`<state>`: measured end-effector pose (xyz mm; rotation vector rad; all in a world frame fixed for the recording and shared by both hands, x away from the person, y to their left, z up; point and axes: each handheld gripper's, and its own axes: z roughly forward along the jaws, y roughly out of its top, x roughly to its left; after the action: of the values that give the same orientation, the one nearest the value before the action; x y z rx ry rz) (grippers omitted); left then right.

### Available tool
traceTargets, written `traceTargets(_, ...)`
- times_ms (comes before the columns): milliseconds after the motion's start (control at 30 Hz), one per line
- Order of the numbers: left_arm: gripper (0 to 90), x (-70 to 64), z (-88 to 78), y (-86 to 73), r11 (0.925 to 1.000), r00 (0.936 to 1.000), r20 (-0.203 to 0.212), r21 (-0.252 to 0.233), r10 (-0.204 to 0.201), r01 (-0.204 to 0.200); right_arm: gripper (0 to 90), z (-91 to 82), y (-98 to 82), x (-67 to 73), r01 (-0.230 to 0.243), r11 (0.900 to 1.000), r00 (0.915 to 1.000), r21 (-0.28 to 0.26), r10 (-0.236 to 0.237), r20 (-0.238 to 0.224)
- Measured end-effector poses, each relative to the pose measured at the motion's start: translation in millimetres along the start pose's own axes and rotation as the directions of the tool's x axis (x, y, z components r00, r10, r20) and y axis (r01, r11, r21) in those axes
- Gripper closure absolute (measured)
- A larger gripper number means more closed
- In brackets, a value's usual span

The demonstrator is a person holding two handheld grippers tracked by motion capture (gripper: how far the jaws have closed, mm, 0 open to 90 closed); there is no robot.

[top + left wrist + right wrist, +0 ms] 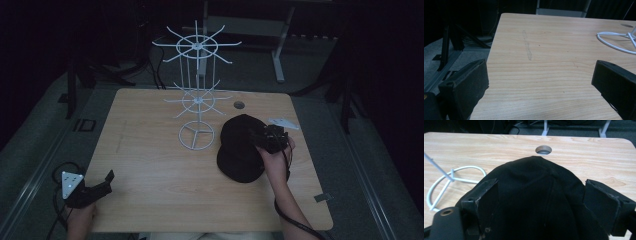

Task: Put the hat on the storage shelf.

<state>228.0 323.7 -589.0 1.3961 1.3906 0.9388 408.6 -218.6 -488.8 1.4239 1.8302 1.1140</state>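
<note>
A black cap (240, 147) lies on the wooden table (150, 165), right of the white wire rack (196, 100). My right gripper (261, 136) hovers at the cap's right side. In the right gripper view its jaws stand wide apart on either side of the cap's crown (536, 192), so my right gripper (541, 202) is open. My left gripper (102, 182) rests at the table's near left corner. It is open, with bare wood between the jaws of my left gripper (540, 82).
The rack's ring base (196, 135) stands mid-table, also seen as the ring base (616, 41) and the ring base (446, 187). A cable hole (239, 105) sits behind the cap. Dark floor and table legs (280, 50) lie beyond the far edge.
</note>
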Motion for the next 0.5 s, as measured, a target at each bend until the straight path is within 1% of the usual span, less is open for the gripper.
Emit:
traceTargets(33,1.4,0.0,0.0,0.0,1.0,1.0,0.0,0.0,0.0,0.0,13.3,0.0,0.0,0.0,0.0,1.0,1.0,0.0,0.0,0.0)
traceTargets(67,1.4,-0.3,0.0,0.0,1.0,1.0,0.002,0.001,0.003,-0.003,13.3,10.8,4.0,2.0,-0.012,1.0,0.9999,0.02,0.012,0.009)
traceTargets(100,1.4,-0.3,0.0,0.0,1.0,1.0,0.002,0.001,0.003,-0.003,13.3,14.6,5.1,3.0,-0.009,1.0,0.9998,0.028,0.008,0.02)
traceTargets(167,1.5,-0.3,0.0,0.0,1.0,1.0,0.002,0.0,0.003,-0.003,13.0,21.6,6.9,3.2,-0.014,0.999,0.9996,0.048,0.013,0.027)
traceTargets(233,1.5,-0.4,0.0,0.0,1.0,1.0,0.003,0.0,0.005,-0.005,12.6,27.1,7.7,3.2,-0.021,0.998,0.9991,0.063,0.018,0.038)
traceTargets(333,1.4,-0.5,0.0,0.0,1.0,1.0,0.003,0.0,0.007,-0.007,11.1,34.7,5.9,3.8,-0.012,0.996,0.9985,0.093,0.007,0.054)
traceTargets(400,1.5,-0.5,0.0,0.0,1.0,1.0,0.004,0.0,0.007,-0.007,10.9,38.6,4.0,3.2,-0.026,0.993,0.9987,0.111,0.021,0.047)
traceTargets(467,1.5,-0.7,0.1,0.0,1.0,1.0,0.003,0.001,0.008,-0.008,10.9,42.0,2.6,3.4,-0.025,0.992,0.9979,0.127,0.017,0.063)
traceTargets(500,1.5,-0.7,0.1,0.0,1.0,1.0,0.003,0.0,0.008,-0.008,10.9,43.7,2.0,3.5,-0.026,0.99,0.998,0.138,0.018,0.06)
